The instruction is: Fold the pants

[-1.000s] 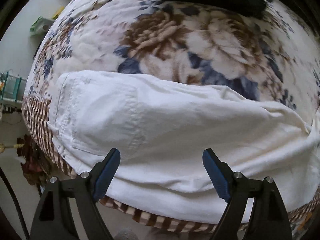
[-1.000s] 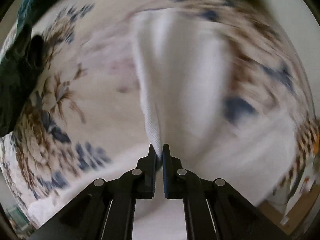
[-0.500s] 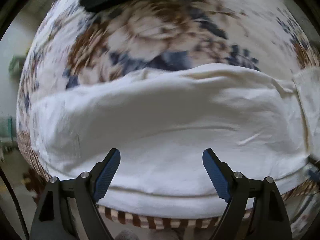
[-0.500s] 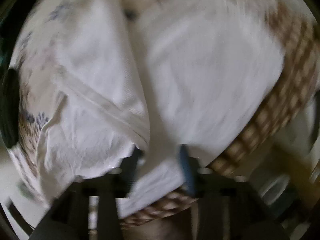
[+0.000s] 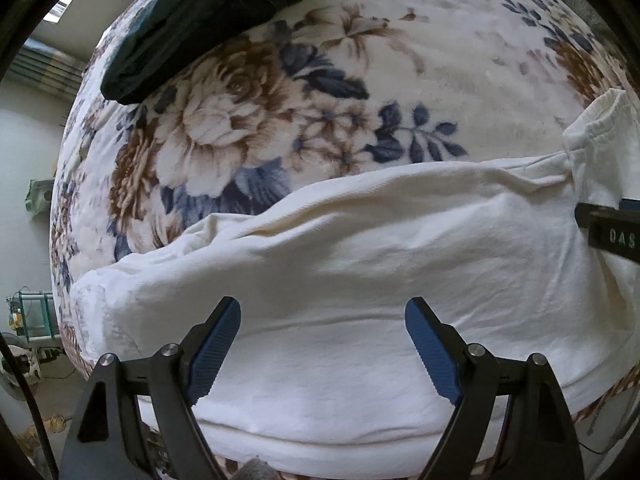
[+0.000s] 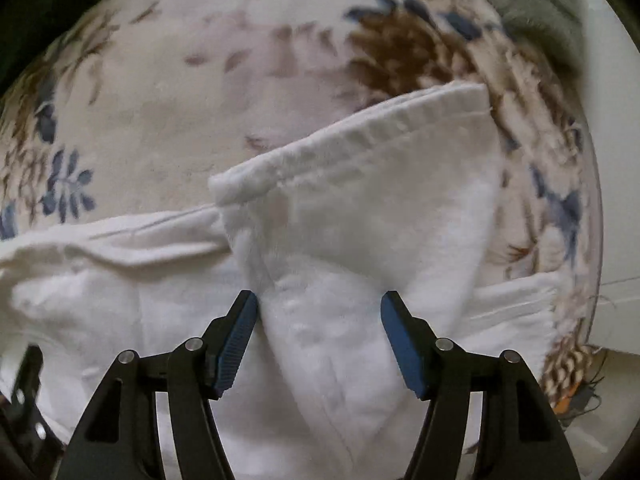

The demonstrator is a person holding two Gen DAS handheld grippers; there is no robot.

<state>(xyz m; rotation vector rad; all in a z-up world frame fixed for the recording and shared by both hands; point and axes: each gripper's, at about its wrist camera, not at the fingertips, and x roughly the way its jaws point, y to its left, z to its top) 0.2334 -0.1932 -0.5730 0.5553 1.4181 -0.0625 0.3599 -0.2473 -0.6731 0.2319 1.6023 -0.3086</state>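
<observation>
Two tools are seen above a pair of white pants [image 5: 340,280] spread across a floral blanket [image 5: 280,120] on a bed. The left tool [image 5: 323,344] is held with its blue-padded fingers [image 5: 212,350] spread wide, nothing gripped between them, above a long folded band of the cloth that runs from side to side near the bed's front edge. The right tool [image 6: 318,338] is likewise parted, though less widely, with a raised ridge of the pants lying between its pads; its left pad [image 6: 236,344] is seen against the fabric, but no clamping is shown. A hemmed end of the pants [image 6: 360,136] is laid folded over on top of the rest of the garment. A dark folded garment [image 5: 192,28] is seen at the far side of the blanket, well apart from the pants.
</observation>
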